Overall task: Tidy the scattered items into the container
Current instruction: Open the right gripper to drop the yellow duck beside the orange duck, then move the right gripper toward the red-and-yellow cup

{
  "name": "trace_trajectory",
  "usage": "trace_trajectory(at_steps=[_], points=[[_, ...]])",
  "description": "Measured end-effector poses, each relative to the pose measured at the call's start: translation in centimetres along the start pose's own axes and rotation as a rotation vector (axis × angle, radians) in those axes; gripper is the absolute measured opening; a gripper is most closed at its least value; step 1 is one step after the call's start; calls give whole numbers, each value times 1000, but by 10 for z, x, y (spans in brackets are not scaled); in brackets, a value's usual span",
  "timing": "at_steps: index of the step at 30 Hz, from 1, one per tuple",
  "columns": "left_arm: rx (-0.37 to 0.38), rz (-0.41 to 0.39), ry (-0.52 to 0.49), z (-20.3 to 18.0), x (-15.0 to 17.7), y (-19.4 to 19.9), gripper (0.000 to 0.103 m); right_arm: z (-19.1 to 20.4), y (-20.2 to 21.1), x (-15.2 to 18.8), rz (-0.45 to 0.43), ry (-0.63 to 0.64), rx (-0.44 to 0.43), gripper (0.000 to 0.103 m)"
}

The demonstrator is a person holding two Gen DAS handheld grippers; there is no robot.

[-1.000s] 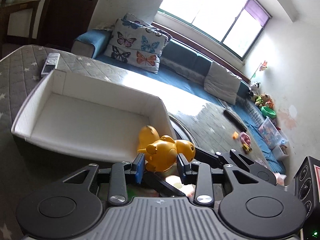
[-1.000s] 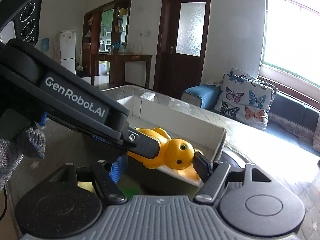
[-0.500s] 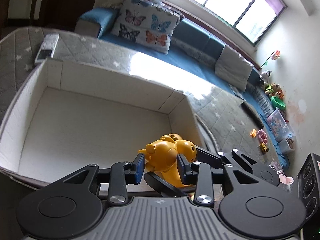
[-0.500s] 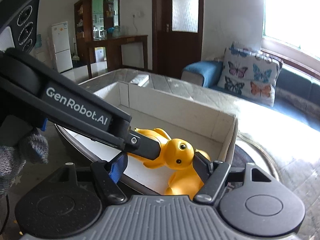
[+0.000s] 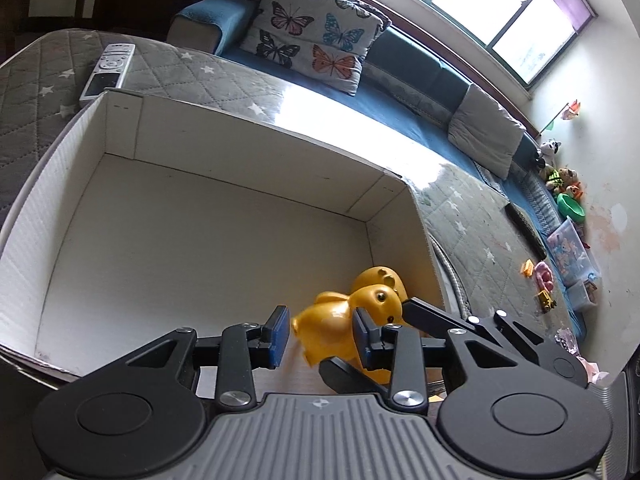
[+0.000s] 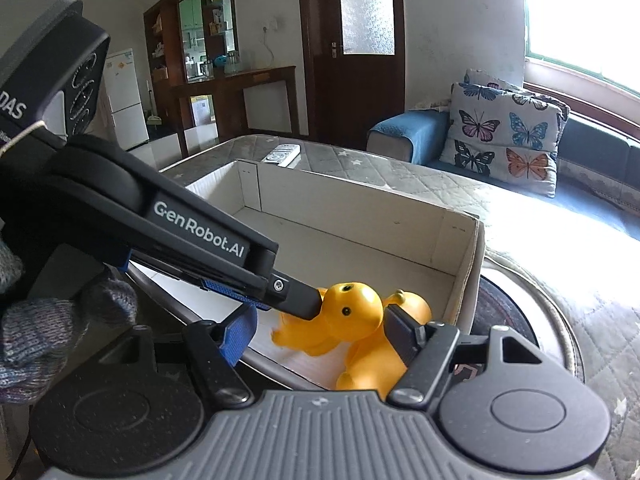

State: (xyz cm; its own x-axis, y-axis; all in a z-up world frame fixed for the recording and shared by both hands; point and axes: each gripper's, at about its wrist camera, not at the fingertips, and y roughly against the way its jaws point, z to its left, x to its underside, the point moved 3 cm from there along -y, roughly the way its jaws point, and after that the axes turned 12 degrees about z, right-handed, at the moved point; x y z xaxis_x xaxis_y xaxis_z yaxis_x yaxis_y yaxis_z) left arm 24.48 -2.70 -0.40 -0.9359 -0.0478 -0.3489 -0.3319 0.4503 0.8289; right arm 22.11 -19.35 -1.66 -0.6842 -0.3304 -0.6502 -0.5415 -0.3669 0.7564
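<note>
A yellow toy duck [image 5: 332, 330] sits between my left gripper's [image 5: 320, 334] jaws, which stand apart with a gap on the left side, above the near right corner of the white cardboard box [image 5: 120, 128]. A second yellow toy [image 5: 380, 276] lies in the box behind it. In the right wrist view the duck [image 6: 344, 316] is blurred, beside the second toy [image 6: 376, 356], between my open right gripper's [image 6: 320, 336] jaws. The left gripper's fingers [image 6: 296, 296] cross in front from the left. The box's far wall [image 6: 360, 196] shows behind.
The box rests on a grey quilted star-pattern cover [image 5: 200, 68] with a remote control [image 5: 106, 68] beyond it. A butterfly cushion [image 5: 312, 36] lies on the blue sofa. Small toys [image 5: 542, 280] lie scattered on the cover at right, near a clear bin [image 5: 572, 248].
Both grippers have moved forward and down over the box. My left gripper's jaws have spread apart and the duck has dropped lower, toward the box floor.
</note>
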Motion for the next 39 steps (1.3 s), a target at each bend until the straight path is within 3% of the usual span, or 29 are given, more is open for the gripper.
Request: trace_trajectory(at_steps=[13, 25, 39], points=[[-21, -50, -7, -6, 14, 25, 37, 6, 26, 10, -42, -1, 10, 72], [-4, -111, -62, -32, 46, 53, 37, 5, 69, 43, -97, -11, 49, 72], [46, -45, -111, -67, 79, 30, 37, -14, 77, 104, -21, -100, 110, 72]])
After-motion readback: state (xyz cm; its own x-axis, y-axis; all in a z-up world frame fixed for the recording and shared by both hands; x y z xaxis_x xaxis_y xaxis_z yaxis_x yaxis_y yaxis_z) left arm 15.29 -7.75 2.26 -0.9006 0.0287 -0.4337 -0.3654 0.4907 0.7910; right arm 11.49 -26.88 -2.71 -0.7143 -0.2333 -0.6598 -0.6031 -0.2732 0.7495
